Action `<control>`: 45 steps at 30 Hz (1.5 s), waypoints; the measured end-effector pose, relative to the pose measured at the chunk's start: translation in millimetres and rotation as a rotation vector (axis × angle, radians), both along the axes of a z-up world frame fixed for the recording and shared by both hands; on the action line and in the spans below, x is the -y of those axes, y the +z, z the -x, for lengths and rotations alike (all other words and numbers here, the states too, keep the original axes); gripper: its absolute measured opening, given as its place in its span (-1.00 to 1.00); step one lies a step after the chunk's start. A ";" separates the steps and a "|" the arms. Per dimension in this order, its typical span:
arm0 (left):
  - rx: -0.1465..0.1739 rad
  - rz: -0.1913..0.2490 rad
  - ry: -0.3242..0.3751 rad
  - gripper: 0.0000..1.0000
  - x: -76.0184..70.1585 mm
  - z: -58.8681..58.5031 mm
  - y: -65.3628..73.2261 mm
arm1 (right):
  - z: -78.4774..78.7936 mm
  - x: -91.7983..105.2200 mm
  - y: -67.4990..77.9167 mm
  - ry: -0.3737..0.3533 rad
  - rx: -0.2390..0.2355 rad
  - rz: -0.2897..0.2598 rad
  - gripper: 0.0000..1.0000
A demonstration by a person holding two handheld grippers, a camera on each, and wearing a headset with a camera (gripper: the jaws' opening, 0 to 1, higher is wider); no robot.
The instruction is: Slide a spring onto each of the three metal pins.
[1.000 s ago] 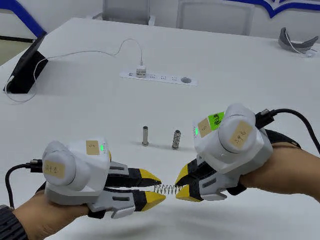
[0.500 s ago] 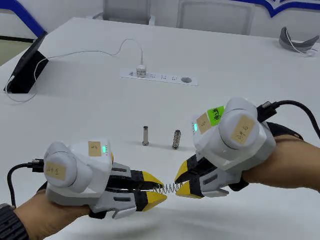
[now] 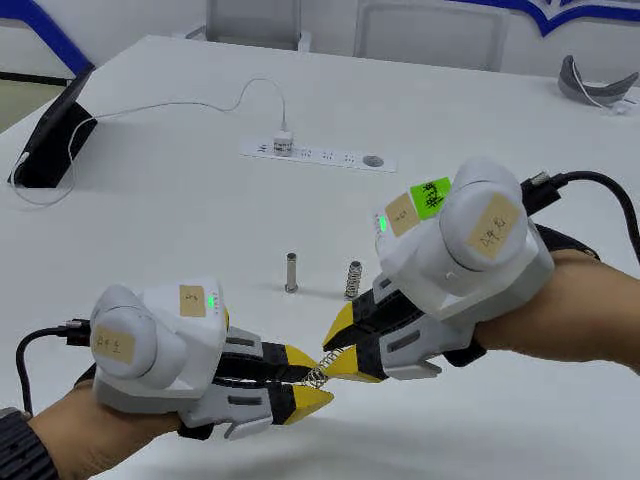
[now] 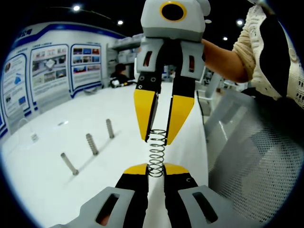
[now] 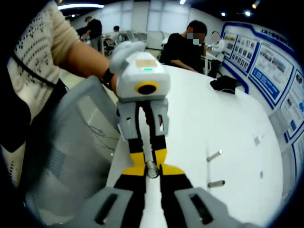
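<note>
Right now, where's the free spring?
Head view, bottom centre: spring pinched between left claw and right claw, nearer than the bare pin.

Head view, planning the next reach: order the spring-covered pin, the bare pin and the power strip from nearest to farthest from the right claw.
1. Spring-covered pin, just beyond the right claw.
2. Bare pin, to that pin's left.
3. Power strip, far back at mid-table.

We see a thin silver spring [image 4: 156, 154], one end pinched by the left tool [image 4: 156, 170], the other by the right tool [image 4: 157, 138]. The near pin [image 4: 69, 164], middle pin [image 4: 91, 144] and far pin [image 4: 110, 128] stand upright on the white desk [image 4: 47, 190]; the middle pin seems to wear a second spring [image 3: 353, 279].
</note>
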State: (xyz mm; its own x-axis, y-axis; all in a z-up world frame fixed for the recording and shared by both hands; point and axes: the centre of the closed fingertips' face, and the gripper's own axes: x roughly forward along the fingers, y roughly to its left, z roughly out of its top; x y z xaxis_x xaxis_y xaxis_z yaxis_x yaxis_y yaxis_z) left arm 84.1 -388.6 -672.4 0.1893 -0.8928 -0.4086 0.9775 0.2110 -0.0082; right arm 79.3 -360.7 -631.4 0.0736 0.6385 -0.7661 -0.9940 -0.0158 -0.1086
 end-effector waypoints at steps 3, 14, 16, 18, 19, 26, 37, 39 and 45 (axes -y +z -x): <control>-0.001 0.003 -0.002 -0.78 0.4 0.4 0.3 | -0.1 -7.3 3.0 0.002 -0.001 -0.023 -0.77; -0.011 0.028 0.013 -0.78 -1.6 -0.8 1.1 | -1.4 -18.1 4.2 0.003 0.010 -0.049 -0.71; -0.013 0.032 0.022 -0.78 -2.6 -2.2 1.1 | -1.5 -15.9 3.4 -0.004 0.005 -0.045 -0.69; -0.016 0.035 0.030 -0.78 -3.1 -3.2 2.0 | -2.2 -14.0 2.5 -0.013 0.002 -0.043 -0.69; -0.017 0.038 0.032 -0.78 -3.1 -3.6 2.3 | -2.5 -13.6 2.2 -0.016 0.003 -0.044 -0.70; -0.012 0.036 0.032 -0.78 -2.6 -4.8 2.5 | -4.6 -15.2 -0.2 -0.043 -0.017 -0.057 -0.74; -0.005 0.038 0.069 -0.75 -7.2 -11.1 1.4 | -9.6 -15.7 -1.1 -0.083 -0.053 -0.071 -0.76; -0.004 0.034 0.080 -0.67 -8.9 -12.8 0.5 | -12.2 -14.5 -1.2 -0.089 -0.047 -0.067 -0.76; -0.014 0.041 0.125 -0.50 -16.1 -18.9 -0.3 | -18.7 -11.1 1.6 -0.107 -0.040 -0.071 -0.76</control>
State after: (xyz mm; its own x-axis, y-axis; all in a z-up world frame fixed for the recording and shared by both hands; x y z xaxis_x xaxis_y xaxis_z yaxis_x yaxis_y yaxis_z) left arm 103.0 -372.5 -672.6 0.2951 -0.8786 -0.3754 0.9431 0.3308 -0.0329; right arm 98.0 -349.6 -629.8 0.1147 0.6816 -0.7227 -0.9931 0.0969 -0.0661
